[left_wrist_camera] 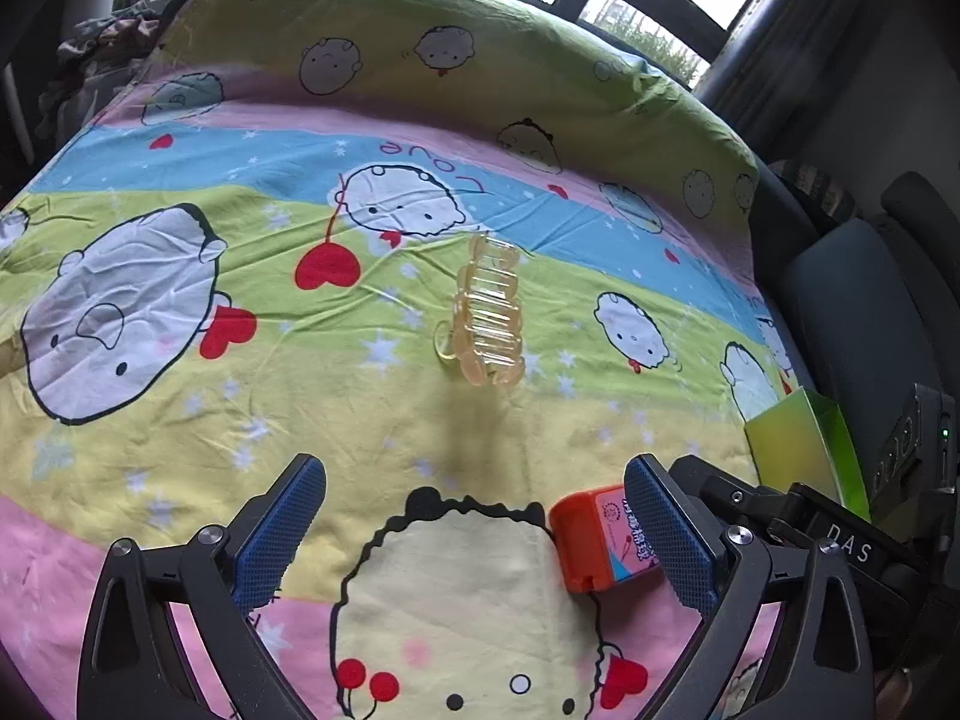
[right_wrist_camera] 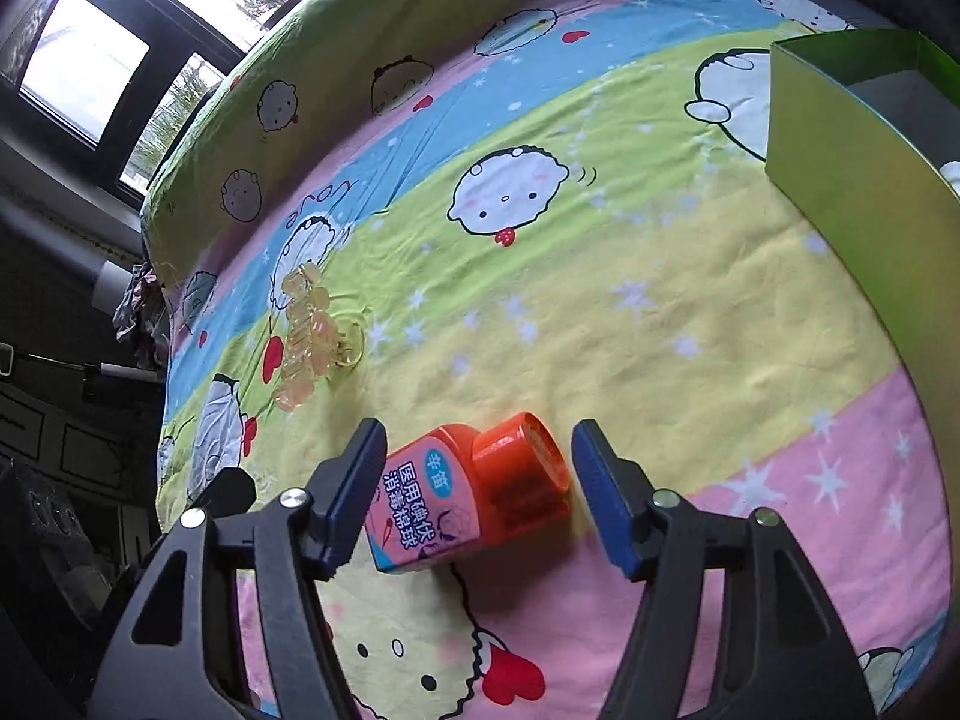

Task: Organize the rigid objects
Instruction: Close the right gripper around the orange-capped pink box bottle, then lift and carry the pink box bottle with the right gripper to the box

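Lying on its side on the sheet (right_wrist_camera: pixel 690 312), the orange bottle (right_wrist_camera: pixel 474 492) sits between the right gripper (right_wrist_camera: pixel 477 492) pads, jaws apart; left pad seems to touch it, hard to tell. Left gripper (left_wrist_camera: pixel 474 534) is spread wide, empty, bottle by its right finger. Hair clip (left_wrist_camera: pixel 486 318) lies beyond; green box (right_wrist_camera: pixel 852 138) far right.

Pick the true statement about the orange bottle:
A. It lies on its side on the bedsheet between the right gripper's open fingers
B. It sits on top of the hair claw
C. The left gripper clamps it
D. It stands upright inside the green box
A: the orange bottle lies on its side on the bedsheet, with the right gripper open around it.
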A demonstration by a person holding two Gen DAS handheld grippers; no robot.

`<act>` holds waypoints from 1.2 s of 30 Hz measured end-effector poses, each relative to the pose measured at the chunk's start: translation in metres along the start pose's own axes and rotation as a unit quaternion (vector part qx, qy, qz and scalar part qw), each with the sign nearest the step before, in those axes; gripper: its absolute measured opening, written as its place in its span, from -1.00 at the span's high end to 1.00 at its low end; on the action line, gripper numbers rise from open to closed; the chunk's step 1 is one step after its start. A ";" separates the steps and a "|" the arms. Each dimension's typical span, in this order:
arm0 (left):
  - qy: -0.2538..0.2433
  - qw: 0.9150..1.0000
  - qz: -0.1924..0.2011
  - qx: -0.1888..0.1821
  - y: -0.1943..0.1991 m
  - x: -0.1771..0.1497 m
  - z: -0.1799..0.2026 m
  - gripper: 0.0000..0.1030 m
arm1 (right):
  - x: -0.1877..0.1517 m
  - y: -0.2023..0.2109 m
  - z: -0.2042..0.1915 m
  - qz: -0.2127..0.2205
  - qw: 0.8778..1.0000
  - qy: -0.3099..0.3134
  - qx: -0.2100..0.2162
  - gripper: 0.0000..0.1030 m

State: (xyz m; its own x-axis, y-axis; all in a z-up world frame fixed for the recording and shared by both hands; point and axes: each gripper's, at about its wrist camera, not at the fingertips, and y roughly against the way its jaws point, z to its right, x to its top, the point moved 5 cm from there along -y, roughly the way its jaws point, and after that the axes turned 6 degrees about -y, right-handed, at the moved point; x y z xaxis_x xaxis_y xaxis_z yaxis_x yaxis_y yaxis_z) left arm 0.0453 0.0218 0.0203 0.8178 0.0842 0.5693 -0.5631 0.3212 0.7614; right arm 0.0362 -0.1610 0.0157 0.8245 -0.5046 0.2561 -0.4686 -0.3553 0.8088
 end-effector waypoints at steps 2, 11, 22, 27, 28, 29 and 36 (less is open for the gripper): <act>-0.008 1.000 -0.005 -0.014 -0.002 -0.002 0.008 -0.94 | 0.000 0.004 -0.003 0.002 1.000 0.013 0.001 -0.34; -0.058 0.995 -0.061 -0.047 -0.027 -0.021 0.045 -0.94 | 0.006 0.001 0.008 -0.018 1.000 0.015 0.020 -0.44; -0.073 0.989 -0.098 -0.080 -0.044 -0.034 0.065 -0.39 | -0.001 -0.017 0.004 -0.053 0.998 0.014 0.034 -0.44; -0.070 0.989 -0.093 -0.089 -0.045 -0.034 0.065 -0.28 | -0.003 -0.025 -0.002 -0.055 0.997 0.035 0.031 -0.44; -0.073 0.989 -0.090 -0.089 -0.044 -0.033 0.066 -0.21 | -0.003 -0.026 -0.002 -0.054 0.997 0.036 0.032 -0.43; -0.076 0.989 -0.086 -0.090 -0.043 -0.032 0.066 -0.20 | -0.003 -0.026 -0.002 -0.054 0.997 0.035 0.032 -0.39; -0.089 0.990 -0.071 -0.083 -0.035 -0.029 0.069 -0.12 | -0.002 -0.020 -0.003 -0.038 0.998 0.048 0.031 -0.26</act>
State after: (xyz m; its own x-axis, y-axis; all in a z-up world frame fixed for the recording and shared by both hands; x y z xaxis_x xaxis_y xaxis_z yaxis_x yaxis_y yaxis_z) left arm 0.0331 -0.0572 -0.0018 0.8450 -0.1356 0.5174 -0.4053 0.4689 0.7848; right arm 0.0446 -0.1507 0.0002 0.8833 -0.3978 0.2482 -0.4205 -0.4381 0.7945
